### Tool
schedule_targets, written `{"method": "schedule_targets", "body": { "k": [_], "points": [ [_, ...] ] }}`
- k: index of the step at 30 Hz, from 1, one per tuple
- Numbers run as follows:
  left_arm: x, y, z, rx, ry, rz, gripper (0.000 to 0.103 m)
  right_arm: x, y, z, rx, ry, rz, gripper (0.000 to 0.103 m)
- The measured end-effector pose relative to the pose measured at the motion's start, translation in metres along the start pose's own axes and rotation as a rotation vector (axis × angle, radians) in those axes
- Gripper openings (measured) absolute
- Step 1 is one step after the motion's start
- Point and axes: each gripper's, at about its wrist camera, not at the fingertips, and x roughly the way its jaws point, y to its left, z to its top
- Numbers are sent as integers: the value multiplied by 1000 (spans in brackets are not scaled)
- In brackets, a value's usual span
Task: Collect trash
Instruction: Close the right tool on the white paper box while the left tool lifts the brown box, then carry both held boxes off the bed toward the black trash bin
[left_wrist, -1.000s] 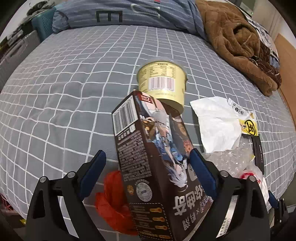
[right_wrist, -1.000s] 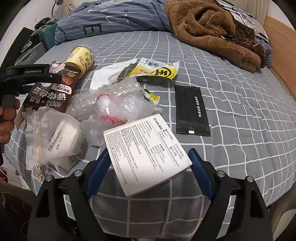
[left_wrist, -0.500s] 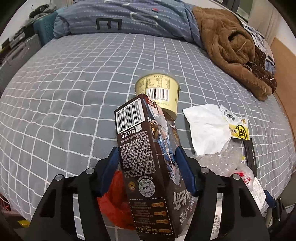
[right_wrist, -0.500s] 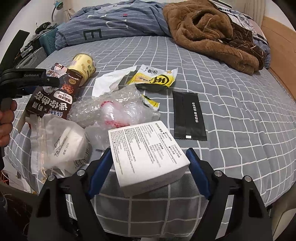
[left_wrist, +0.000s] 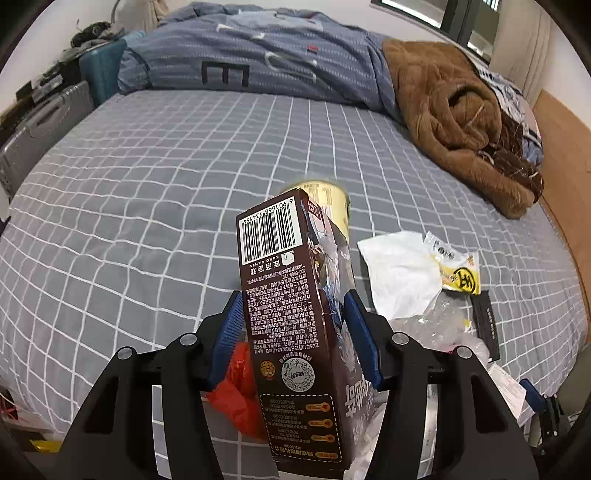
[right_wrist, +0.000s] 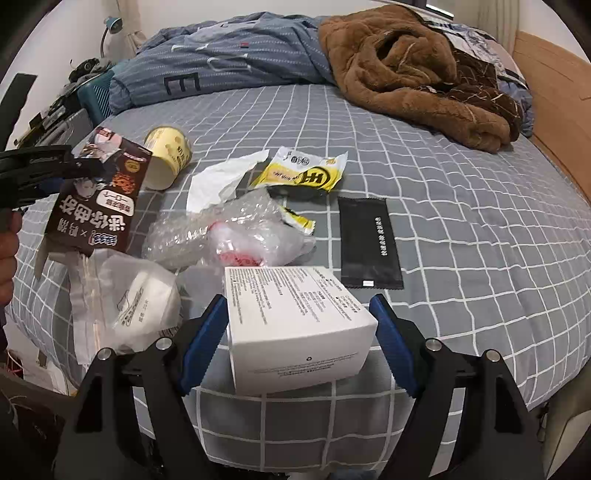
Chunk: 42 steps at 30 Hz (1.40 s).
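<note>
My left gripper is shut on a brown snack box and holds it tilted above the bed; the box also shows in the right wrist view. My right gripper is around a white box, its pads against the box's sides at the bed's near edge. A yellow cup lies on its side. White paper, a yellow wrapper, a black sachet, bubble wrap and a white plastic bag lie on the grey checked bed.
A brown blanket and a blue striped duvet lie at the head of the bed. A wooden bed frame runs along the right. A red bag hangs below the left gripper. Suitcases stand at the left.
My left gripper has closed on the brown box and lifted it. My right gripper has closed in on the white box, whose near end has tilted up.
</note>
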Motion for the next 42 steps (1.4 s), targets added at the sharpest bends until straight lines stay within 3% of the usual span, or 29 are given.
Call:
{"method": "schedule_targets", "body": {
  "k": [15,42],
  "points": [
    [-59,-6,-1,4,-116,-14,53,-27,-7,8,43,-80,-6,74],
    [-128,-2,-67,18,-133,-67,51,-92,9,1,25,-195,-12,74]
  ]
}}
